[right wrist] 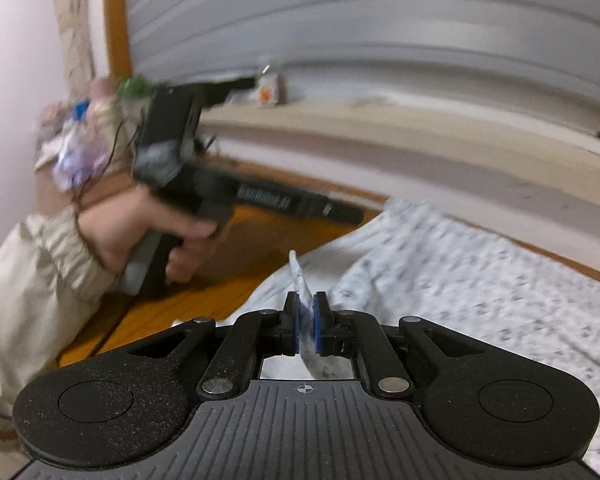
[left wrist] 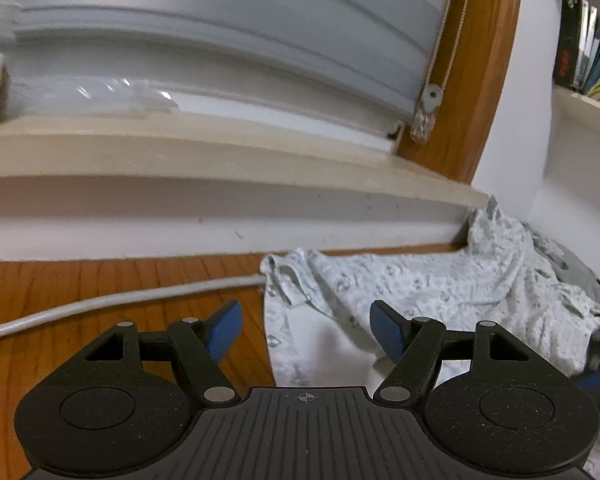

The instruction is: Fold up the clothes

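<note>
A: Right wrist view: what is seen nearest?
B: The right gripper [right wrist: 306, 322], its jaws pinched shut on an edge of the patterned garment [right wrist: 460, 280]. Further off, a hand [right wrist: 148, 232] is seen gripping the other tool.
A: And the left gripper [left wrist: 306, 330]?
B: Its jaws are held wide, nothing between them. Beyond, the garment is spread crumpled on the wooden surface [left wrist: 100, 280], below a window sill [left wrist: 220, 160].

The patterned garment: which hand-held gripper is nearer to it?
Right. The right hand-held gripper is shut on a fold of the garment. The left hand-held gripper hangs open over its edge, not touching.
</note>
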{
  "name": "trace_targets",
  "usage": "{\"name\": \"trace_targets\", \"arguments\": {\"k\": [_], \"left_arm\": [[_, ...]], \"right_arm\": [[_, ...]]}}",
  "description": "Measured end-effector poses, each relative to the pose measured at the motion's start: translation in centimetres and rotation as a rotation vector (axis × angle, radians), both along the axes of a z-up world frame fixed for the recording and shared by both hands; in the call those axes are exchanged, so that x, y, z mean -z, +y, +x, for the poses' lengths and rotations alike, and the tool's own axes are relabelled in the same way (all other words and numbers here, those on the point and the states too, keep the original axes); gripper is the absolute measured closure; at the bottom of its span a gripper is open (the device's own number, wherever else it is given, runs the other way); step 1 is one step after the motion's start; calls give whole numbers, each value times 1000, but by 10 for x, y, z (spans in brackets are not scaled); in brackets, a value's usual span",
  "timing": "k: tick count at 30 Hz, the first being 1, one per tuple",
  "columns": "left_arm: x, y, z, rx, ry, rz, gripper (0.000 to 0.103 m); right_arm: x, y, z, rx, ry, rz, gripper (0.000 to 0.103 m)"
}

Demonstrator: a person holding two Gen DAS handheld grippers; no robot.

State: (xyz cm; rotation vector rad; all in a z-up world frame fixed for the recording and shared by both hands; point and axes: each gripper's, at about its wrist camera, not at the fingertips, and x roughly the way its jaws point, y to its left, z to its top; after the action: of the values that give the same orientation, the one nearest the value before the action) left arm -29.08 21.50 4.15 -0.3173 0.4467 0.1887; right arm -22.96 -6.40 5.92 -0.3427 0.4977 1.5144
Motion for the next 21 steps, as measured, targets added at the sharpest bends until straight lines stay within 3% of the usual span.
{"name": "trace_targets", "arguments": {"k": [3,7,11,14,16,17,18,21], "left_arm": [[-5,-8,24,7,60,69,47],[-6,-7,60,12,146,140,48],[-2,-6,80,93,187,142,48],[-1,-11,85,99,176,166,50],[1,-10,84,89,176,176,65],[1,-9,84,84,177,180,87],[1,-7,82,80,164,174,94],[-8,5,65,22,42,132,97]], "right_arm": [[-10,-14,11,38,-10,39,95],[-19,-30,25,86,-21,82,95],[-28,-44,39,121,-29,105,95],[-34,-56,45,131,-27,124,95],[-36,-62,47,135,-25,137,95],[-37,-65,48,138,-20,142,95],[-37,-68,49,140,-14,145,95],[-37,-73,52,143,-1,147,95]]}}
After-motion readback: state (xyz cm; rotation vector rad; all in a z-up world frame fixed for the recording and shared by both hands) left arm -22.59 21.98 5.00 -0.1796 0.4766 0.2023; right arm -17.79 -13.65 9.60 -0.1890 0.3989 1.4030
